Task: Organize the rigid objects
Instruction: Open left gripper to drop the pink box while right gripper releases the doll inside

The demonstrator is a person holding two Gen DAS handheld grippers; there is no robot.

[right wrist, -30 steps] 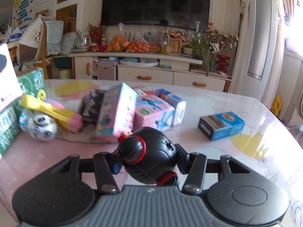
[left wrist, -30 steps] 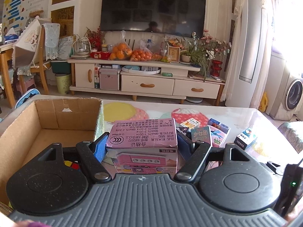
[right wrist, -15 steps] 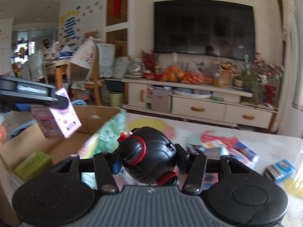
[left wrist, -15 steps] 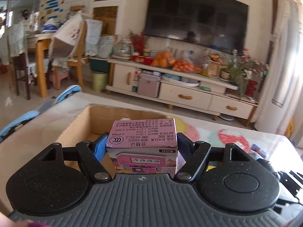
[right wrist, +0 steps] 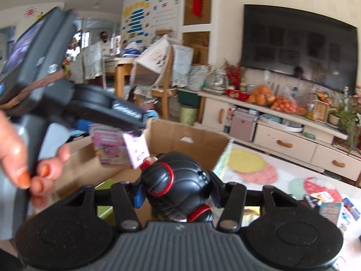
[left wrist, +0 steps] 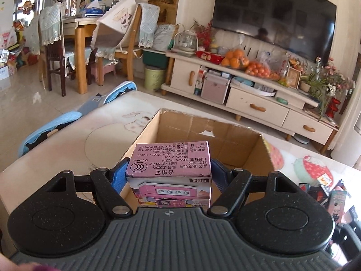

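My left gripper (left wrist: 169,171) is shut on a pink toy box (left wrist: 170,167) and holds it above the near edge of an open cardboard box (left wrist: 203,131) on the table. My right gripper (right wrist: 176,187) is shut on a black ball-shaped toy with red rings (right wrist: 174,183), just right of and behind the left gripper. In the right wrist view the left gripper (right wrist: 117,124) and its pink toy box (right wrist: 117,149) hang over the cardboard box (right wrist: 191,135). A green item (right wrist: 106,212) lies inside the box.
Several small boxed items (left wrist: 325,187) lie on the table to the right of the cardboard box; they also show in the right wrist view (right wrist: 327,205). The table's left edge (left wrist: 56,135) drops to the floor. A TV cabinet (left wrist: 248,103) stands beyond.
Both grippers have swung left from the pile of small boxes, carrying their objects up to the open cardboard box. The left gripper now hangs over it.
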